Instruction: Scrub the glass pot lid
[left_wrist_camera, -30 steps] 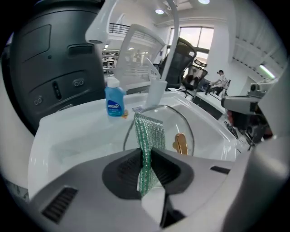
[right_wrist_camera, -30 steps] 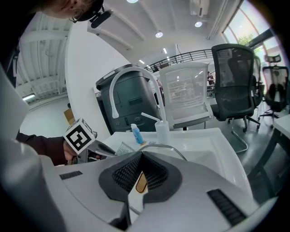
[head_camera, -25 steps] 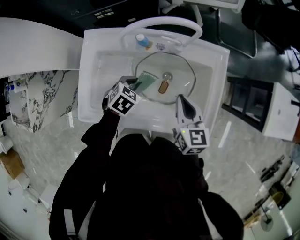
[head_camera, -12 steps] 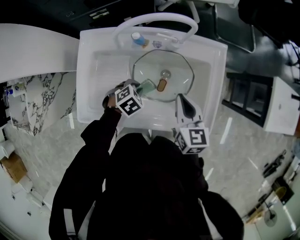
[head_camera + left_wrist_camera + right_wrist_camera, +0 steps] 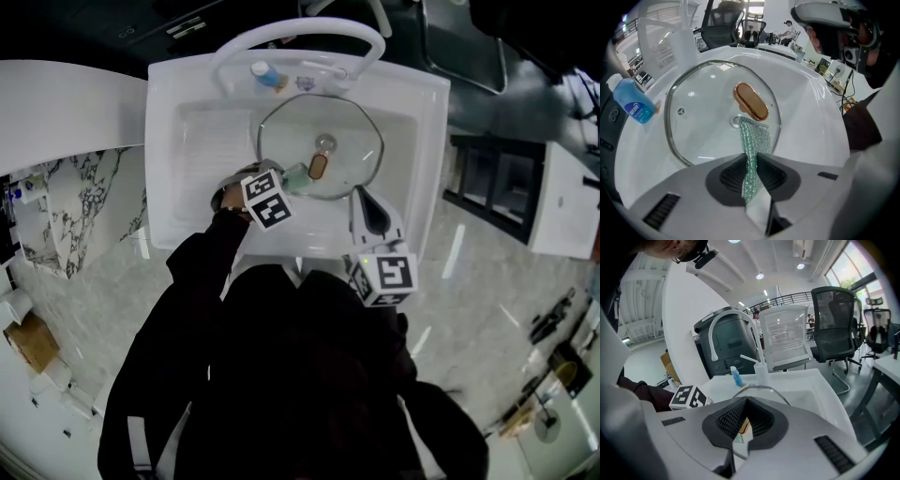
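Drawn in now: green scrubbing cloth (image 5: 752,140), narrowed to a strip that runs from the jaws to the lid's gold knob (image 5: 751,101), far end lying on the glass just beside the knob's base. Pinched firmly on the cloth's near end by the left hand-held gripper (image 5: 750,161), jaws pressed together on the mesh. Glass pot lid (image 5: 701,115) lying flat in the white sink (image 5: 811,117), knob up, blue bottle (image 5: 633,104) on the rim behind it.

Likely meaning for the task: one scrubbing stroke across the near part of the glass just finished, with scrubbing under way but far from complete, since most of the glass lies well beyond the cloth.

Against the frame a second ago: cloth then spread wide and flat over the lid's left part, now gathered, edge-on and close against the knob; left hand-held gripper shifted slightly toward the lid's middle. No visible change in the lid's place in the sink.

Right hand-held gripper (image 5: 372,214) unchanged, parked over the sink's near rim, jaw tips closed on nothing, pointing at the lid without touching it.
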{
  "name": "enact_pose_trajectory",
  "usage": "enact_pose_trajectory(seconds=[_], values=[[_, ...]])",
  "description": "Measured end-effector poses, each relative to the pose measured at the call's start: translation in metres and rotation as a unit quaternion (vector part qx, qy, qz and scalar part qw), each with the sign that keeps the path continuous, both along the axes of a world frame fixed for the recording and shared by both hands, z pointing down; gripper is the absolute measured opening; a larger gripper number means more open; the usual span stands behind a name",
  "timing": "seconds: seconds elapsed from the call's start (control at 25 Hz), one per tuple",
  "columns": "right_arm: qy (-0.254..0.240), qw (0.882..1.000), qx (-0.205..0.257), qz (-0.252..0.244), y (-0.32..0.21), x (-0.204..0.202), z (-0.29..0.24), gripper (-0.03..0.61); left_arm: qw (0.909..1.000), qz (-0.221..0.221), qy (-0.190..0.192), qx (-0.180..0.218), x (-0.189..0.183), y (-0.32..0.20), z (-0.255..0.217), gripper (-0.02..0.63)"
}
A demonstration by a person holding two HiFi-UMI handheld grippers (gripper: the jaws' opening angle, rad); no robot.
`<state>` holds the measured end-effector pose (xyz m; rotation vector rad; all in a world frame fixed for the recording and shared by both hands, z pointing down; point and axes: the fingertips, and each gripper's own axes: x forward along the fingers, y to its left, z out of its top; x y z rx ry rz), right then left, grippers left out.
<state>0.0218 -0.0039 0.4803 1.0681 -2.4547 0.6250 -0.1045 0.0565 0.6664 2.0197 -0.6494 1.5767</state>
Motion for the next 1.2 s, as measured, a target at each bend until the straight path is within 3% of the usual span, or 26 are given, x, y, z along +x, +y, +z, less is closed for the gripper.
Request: enact_pose_trajectory(seconds=[0.24, 0.48, 1.2], values=[[0.003, 1.000, -0.003, 0.009, -0.001, 0.007, 0.004, 0.003, 0.9999, 0.005, -0.004, -0.009, 0.004, 0.000, 0.012, 0.066], [0.006, 1.000, -0.005, 0.009, 0.000, 0.011, 0.008, 0.003, 0.9997, -0.019, -0.002, -0.016, 0.002, -0.003, 0.019, 0.066], [-0.001, 1.000, -0.002, 0.008, -0.009, 0.012, 0.000, 0.003, 0.9981, -0.051, -0.034, -0.004, -0.013, -0.012, 0.017, 0.067]])
